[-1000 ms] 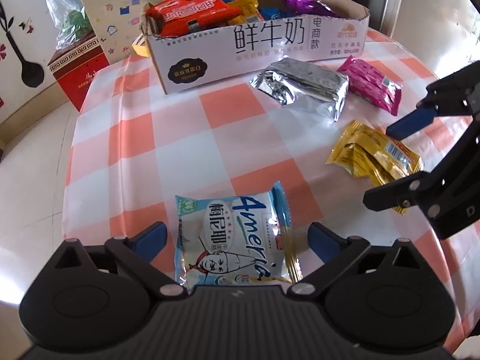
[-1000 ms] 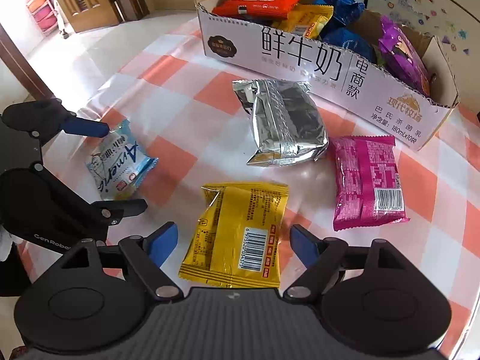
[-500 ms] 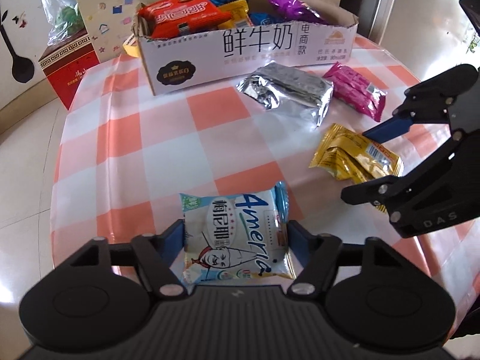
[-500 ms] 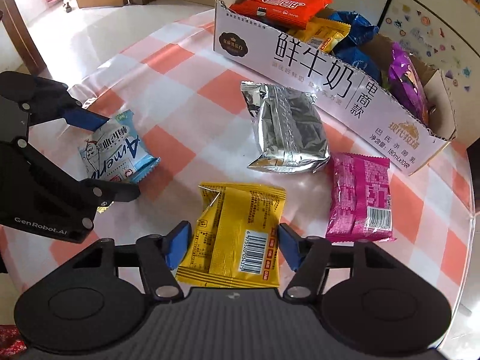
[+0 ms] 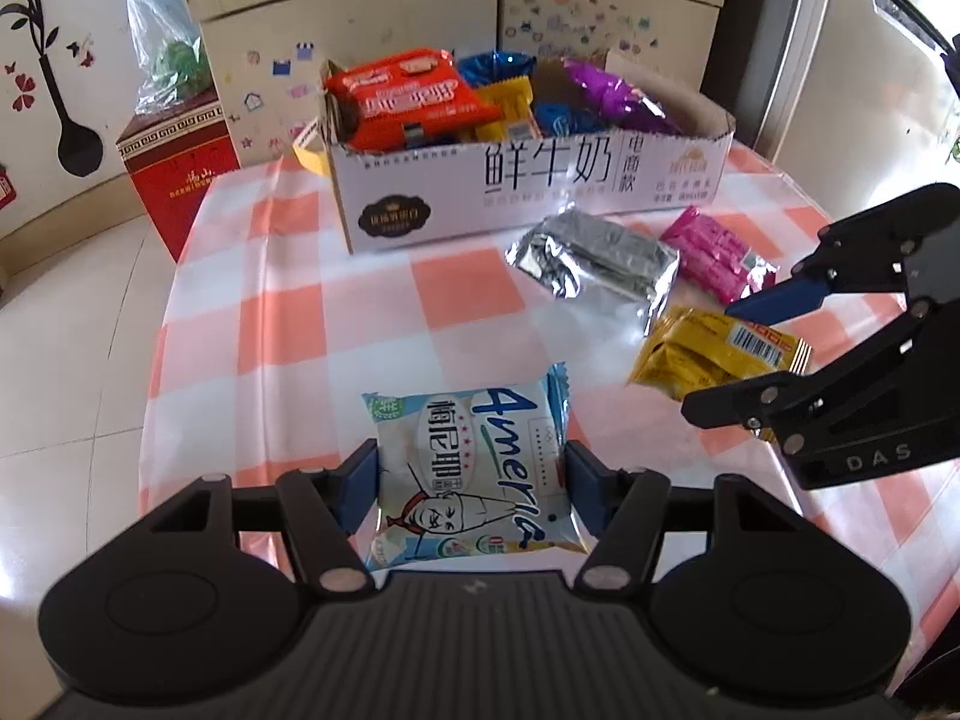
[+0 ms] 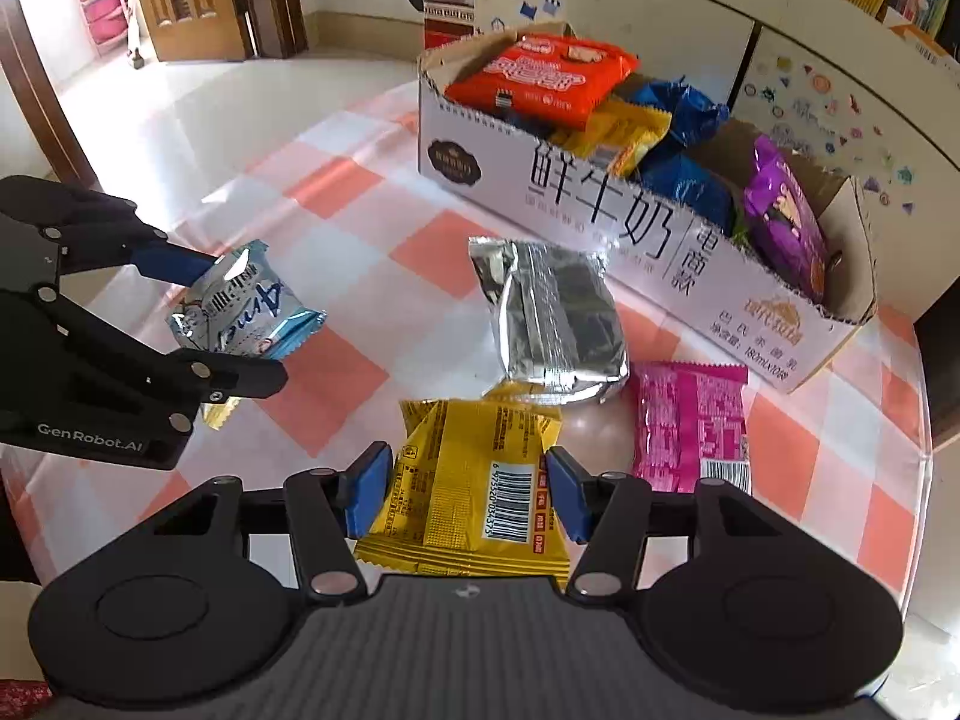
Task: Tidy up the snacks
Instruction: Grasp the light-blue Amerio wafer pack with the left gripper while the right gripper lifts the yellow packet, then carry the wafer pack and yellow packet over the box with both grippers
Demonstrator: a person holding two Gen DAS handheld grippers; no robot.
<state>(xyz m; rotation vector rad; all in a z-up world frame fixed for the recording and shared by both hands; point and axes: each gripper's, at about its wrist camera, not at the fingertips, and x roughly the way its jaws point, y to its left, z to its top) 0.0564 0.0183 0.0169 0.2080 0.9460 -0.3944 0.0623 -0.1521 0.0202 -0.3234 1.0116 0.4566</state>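
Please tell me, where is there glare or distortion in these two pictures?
Left wrist view: sunlight glares on the silver packet and the tablecloth beside it; fisheye bends the cabinet edges. Right wrist view: the floor near the door is washed out, and the cardboard box looks curved.

The pale blue snack packet is sitting pinched at its side edges, its printed face showing, its far end tilting up off the checked cloth in the right wrist view; the yellow packet is lying barcode up, likewise squeezed at both sides, its far edge touching the silver foil pack; the magenta packet is lying flat just beside them; the white carton is standing behind, holding red, yellow, blue and purple packets.
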